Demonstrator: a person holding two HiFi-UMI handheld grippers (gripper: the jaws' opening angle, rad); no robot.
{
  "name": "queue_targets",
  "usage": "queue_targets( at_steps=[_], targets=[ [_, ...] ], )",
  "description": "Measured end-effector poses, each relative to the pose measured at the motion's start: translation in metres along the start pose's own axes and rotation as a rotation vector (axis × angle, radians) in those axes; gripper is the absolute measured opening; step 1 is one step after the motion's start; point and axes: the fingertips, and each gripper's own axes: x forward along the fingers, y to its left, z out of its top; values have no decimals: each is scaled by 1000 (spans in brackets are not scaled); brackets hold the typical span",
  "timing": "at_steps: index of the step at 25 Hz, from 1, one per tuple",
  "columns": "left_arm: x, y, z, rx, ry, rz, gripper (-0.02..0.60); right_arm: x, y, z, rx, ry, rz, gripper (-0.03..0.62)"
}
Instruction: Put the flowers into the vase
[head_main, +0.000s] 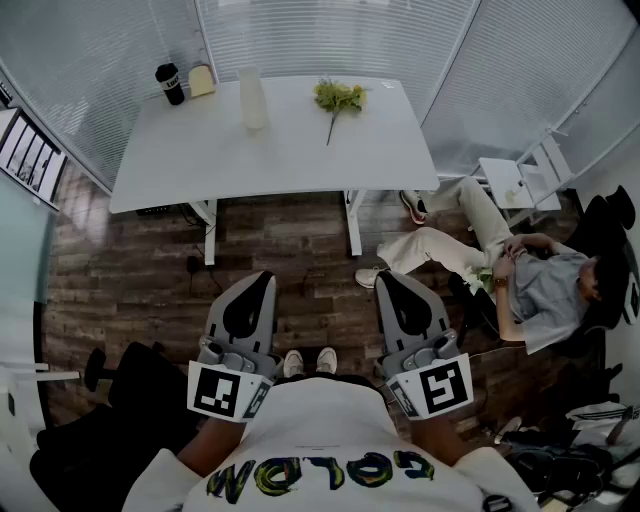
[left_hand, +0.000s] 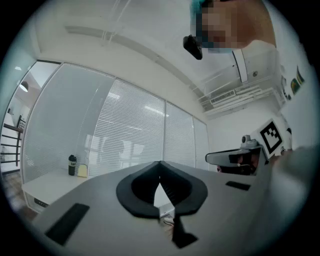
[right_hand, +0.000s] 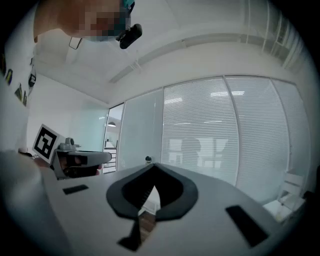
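Observation:
A bunch of yellow-green flowers (head_main: 338, 98) lies on the white table (head_main: 290, 160), its stem pointing toward the near edge. To their left a tall clear vase (head_main: 253, 98) stands upright. My left gripper (head_main: 261, 279) and right gripper (head_main: 386, 279) are held side by side close to my body, over the wooden floor and well short of the table. Both are shut with nothing in them. In the left gripper view the jaws (left_hand: 160, 163) meet at the tips; the right gripper view shows the same (right_hand: 152, 165).
A black bottle (head_main: 170, 84) and a pale yellow object (head_main: 202, 80) stand at the table's far left corner. A person (head_main: 520, 275) sits on a chair to the right, legs stretched toward the table leg. Blinds line the walls behind the table.

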Motion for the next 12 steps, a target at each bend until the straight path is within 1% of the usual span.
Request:
queue_targets(
  at_steps=[4,9,12],
  targets=[
    [7,-14,-2,-3,-2,8,12,-6,-5,-4,-32,1,28,9],
    [18,-38,-14,-13,2,18,12,-21,-28,-14,-14,3,31,9],
    [25,-53,-20,-20,6,8,12,-27,-42,-19,-1,5,26,9]
  ],
)
